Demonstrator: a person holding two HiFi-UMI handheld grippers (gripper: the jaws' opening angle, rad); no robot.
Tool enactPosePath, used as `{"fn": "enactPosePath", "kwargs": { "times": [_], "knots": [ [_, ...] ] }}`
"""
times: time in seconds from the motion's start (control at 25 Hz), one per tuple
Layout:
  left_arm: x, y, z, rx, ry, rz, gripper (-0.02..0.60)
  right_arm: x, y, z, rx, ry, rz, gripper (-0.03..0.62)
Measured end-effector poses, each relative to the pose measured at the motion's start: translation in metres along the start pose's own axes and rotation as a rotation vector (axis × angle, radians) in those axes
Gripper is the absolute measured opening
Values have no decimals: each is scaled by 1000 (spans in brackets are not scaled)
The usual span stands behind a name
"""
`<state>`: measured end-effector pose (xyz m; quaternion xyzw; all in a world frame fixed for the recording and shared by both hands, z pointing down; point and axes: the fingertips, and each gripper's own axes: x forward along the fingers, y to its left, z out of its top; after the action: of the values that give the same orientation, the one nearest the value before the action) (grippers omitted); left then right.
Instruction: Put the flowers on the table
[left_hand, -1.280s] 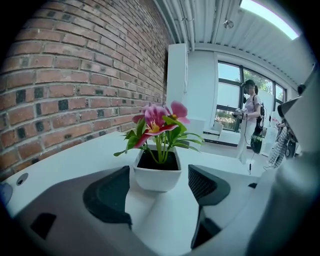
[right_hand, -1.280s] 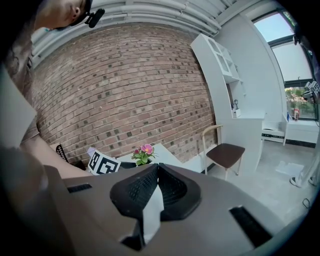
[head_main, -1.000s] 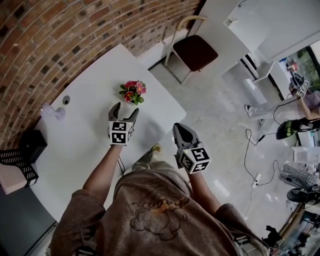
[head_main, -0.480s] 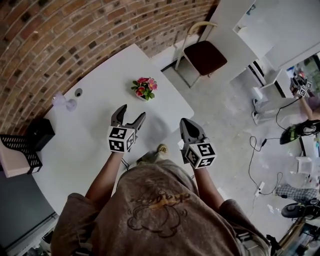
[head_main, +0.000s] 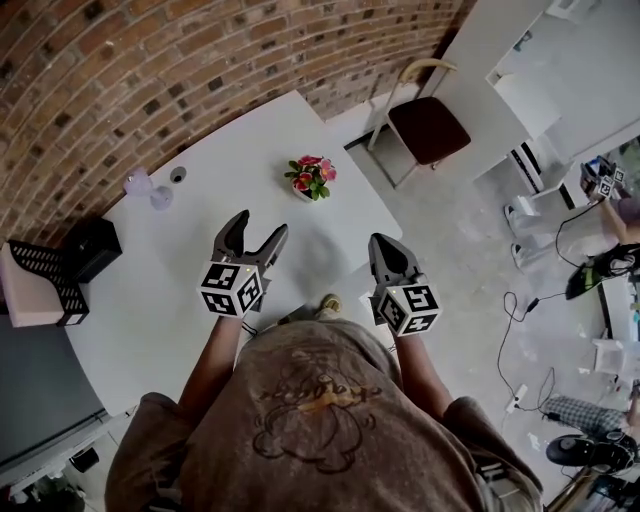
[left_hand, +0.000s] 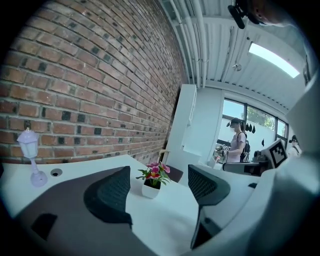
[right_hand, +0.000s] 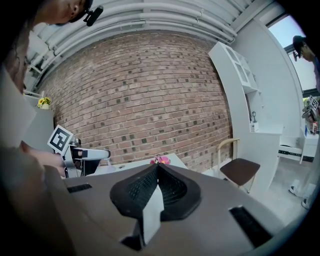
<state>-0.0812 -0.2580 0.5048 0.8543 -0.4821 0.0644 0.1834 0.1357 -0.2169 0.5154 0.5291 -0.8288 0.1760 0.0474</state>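
Note:
A small white pot of pink and red flowers (head_main: 311, 178) stands upright on the white table (head_main: 200, 260) near its far right corner. In the left gripper view the flowers (left_hand: 152, 177) sit on the table well ahead of the jaws. My left gripper (head_main: 255, 232) is open and empty, held over the table short of the pot. My right gripper (head_main: 385, 247) is shut with nothing in it, off the table's right edge. In the right gripper view the flowers (right_hand: 161, 160) peek just above its closed jaws.
A small lilac lamp (head_main: 138, 184) and a round hole (head_main: 178, 174) lie at the table's far side by the brick wall. A black mesh basket (head_main: 45, 285) and a black box (head_main: 92, 247) sit at the left. A chair (head_main: 425, 122) stands beyond the table; cables lie on the floor at the right.
Both grippers have drawn back from the flowers, which stay in place on the table. The view has shifted so the table sits further right. Left stays open, right shut.

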Motion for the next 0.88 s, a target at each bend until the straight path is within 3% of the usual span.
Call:
{"fn": "enactPosePath", "kwargs": {
  "times": [0.44,0.56,0.88],
  "knots": [
    [-24,10,9,-23,-46,27,348,10,12,10,-49,5,23,3],
    [-25,8,12,8,-77,41,260,9,10,9,-34,-3,24,3],
    [-26,12,10,21,-94,66,116,9,4,8,-58,-1,6,3]
  ]
}}
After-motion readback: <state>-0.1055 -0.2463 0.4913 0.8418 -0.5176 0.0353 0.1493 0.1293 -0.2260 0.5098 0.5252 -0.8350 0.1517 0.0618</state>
